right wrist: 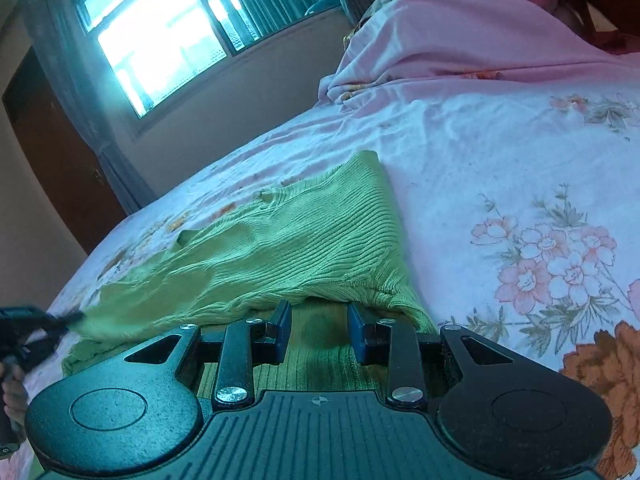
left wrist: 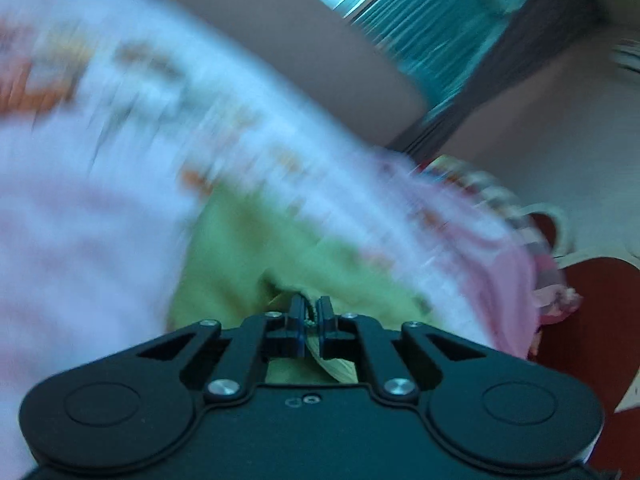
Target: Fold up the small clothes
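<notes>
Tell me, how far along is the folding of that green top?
Early on. The green top lies rumpled on the flowered bedsheet, no tidy fold showing yet. In hand: the left gripper is shut on one edge, and the right gripper has cloth between its fingers. Left: folding it and smoothing it flat.

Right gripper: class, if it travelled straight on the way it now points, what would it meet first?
Probably the raised fold of the green ribbed knit garment, bunched just ahead of the right gripper, whose jaws stand apart over it. Depth is unclear.
</notes>
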Tool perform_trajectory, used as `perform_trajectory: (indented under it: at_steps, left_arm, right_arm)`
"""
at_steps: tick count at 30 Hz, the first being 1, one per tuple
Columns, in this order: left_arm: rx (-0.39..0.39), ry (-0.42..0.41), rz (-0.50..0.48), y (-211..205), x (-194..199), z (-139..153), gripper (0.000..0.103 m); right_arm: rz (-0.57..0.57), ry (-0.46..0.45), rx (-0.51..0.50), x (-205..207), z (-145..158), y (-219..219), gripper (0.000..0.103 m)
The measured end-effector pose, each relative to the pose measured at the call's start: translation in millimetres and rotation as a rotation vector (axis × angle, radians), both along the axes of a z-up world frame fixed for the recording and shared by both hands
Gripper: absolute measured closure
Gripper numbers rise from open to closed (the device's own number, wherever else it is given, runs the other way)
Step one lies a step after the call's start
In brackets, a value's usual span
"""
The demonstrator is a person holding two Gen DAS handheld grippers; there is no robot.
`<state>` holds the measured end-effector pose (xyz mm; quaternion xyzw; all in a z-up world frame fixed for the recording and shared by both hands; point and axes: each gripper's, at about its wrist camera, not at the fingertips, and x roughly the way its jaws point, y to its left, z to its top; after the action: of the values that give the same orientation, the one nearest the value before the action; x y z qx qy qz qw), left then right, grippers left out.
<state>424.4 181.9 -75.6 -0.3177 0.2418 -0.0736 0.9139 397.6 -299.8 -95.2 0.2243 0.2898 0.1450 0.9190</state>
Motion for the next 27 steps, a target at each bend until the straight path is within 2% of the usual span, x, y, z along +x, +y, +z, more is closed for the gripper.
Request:
perform_trajectory:
  at_steps: [1, 3, 5, 6, 9, 10, 11, 13, 14, 15, 16, 17, 18, 19, 23, 24, 25, 26, 27]
  left_arm:
    - [0.043, -0.009, 0.001, -2.7, -1.6, 2.7, 0.099]
    - [0.113, 0.065, -0.012, -7.3, 7.0, -6.3, 0.099]
    - [0.174, 0.137, -0.027, -10.7, 13.8, -22.3, 0.099]
    - [0.185, 0.152, -0.033, -10.2, 13.8, -29.7, 0.099]
    - [0.16, 0.121, -0.013, -4.2, 6.8, -33.5, 0.099]
    - [0.15, 0.112, 0.017, -1.4, 3.7, -33.0, 0.099]
    - [0.146, 0.118, 0.04, 1.0, 3.1, -33.3, 0.099]
    - [0.166, 0.114, 0.034, 1.1, 4.2, -32.1, 0.098]
    - [0.188, 0.116, 0.018, -0.3, 3.9, -29.6, 0.095]
    - [0.185, 0.118, 0.003, 2.3, 4.5, -25.8, 0.086]
    - [0.174, 0.115, -0.009, 6.1, 2.6, -22.6, 0.072]
    - [0.176, 0.095, -0.001, 9.7, -1.9, -17.3, 0.062]
    - [0.185, 0.071, 0.015, 11.5, -4.1, -13.5, 0.038]
    - [0.194, 0.041, 0.033, 15.3, -5.7, -8.2, 0.036]
    - [0.174, 0.08, -0.055, 22.0, 23.6, -5.6, 0.039]
    - [0.189, 0.098, -0.083, 21.0, 32.0, -7.2, 0.046]
    - [0.204, 0.12, -0.111, 19.2, 40.3, -8.7, 0.068]
    - [0.209, 0.136, -0.143, 17.5, 47.5, -10.0, 0.075]
    - [0.21, 0.153, -0.171, 16.1, 53.2, -12.1, 0.076]
  right_arm:
    - [0.006, 0.002, 0.003, 0.3, -0.1, -0.2, 0.072]
    - [0.022, 0.018, 0.021, 3.6, -1.0, 0.8, 0.072]
    - [0.054, 0.04, 0.082, 8.1, -1.5, -1.6, 0.072]
    - [0.059, 0.05, 0.116, 11.5, -2.7, -2.0, 0.072]
    - [-0.01, 0.074, 0.189, 20.2, -6.4, -13.2, 0.072]
    - [-0.075, 0.095, 0.159, 24.7, -8.9, -17.9, 0.076]
    - [-0.113, 0.138, 0.158, 30.8, -13.4, -23.5, 0.099]
    - [-0.127, 0.18, 0.209, 33.3, -17.8, -34.1, 0.098]
    - [-0.104, 0.172, 0.185, 31.3, -14.0, -33.4, 0.097]
    - [-0.077, 0.164, 0.169, 28.9, -10.2, -32.7, 0.093]
    - [-0.046, 0.15, 0.154, 25.1, -5.3, -32.9, 0.086]
    - [-0.026, 0.126, 0.135, 21.1, 0.2, -33.2, 0.073]
    - [-0.01, 0.094, 0.114, 17.0, 5.9, -33.3, 0.067]
    - [0.005, 0.054, 0.097, 12.7, 12.0, -33.1, 0.057]
    - [0.008, -0.078, 0.044, 10.9, 29.9, -25.1, 0.056]
    - [0.007, -0.094, 0.032, 15.6, 31.3, -21.5, 0.056]
    - [0.014, -0.097, 0.019, 22.9, 31.5, -17.2, 0.056]
    - [0.02, -0.093, 0.006, 30.2, 31.2, -12.7, 0.056]
    - [0.023, -0.088, -0.001, 36.1, 29.8, -8.5, 0.056]
